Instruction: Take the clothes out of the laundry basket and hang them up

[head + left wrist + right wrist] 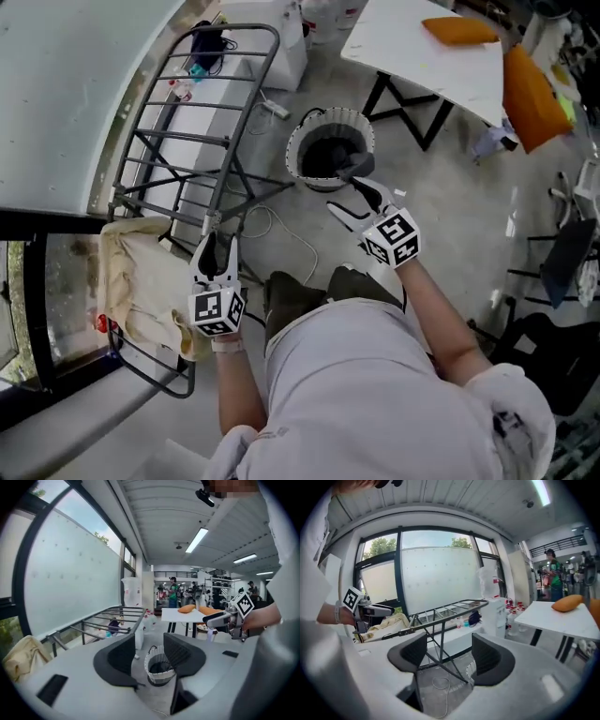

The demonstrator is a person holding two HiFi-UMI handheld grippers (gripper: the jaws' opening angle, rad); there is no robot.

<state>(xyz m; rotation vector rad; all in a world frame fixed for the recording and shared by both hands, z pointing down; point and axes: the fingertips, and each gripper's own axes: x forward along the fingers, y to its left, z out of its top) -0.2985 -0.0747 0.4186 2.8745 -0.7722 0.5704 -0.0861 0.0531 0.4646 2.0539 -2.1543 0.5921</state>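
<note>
The round white laundry basket (330,150) stands on the floor, dark inside; I cannot tell what lies in it. The metal drying rack (197,122) stretches away at the upper left, and a cream cloth (141,281) hangs over its near end. My left gripper (217,246) is beside that near end, open, nothing between its jaws. My right gripper (354,192) hovers at the basket's near rim, open and empty. In the left gripper view the basket (159,667) shows through the open left gripper (149,651). In the right gripper view the rack (450,609) lies beyond the open right gripper (449,653).
A white table (422,47) with an orange cushion (459,30) stands behind the basket on black legs. A loose cable (281,230) curls on the floor between rack and basket. A window wall runs along the left. A dark chair (572,248) is at the right.
</note>
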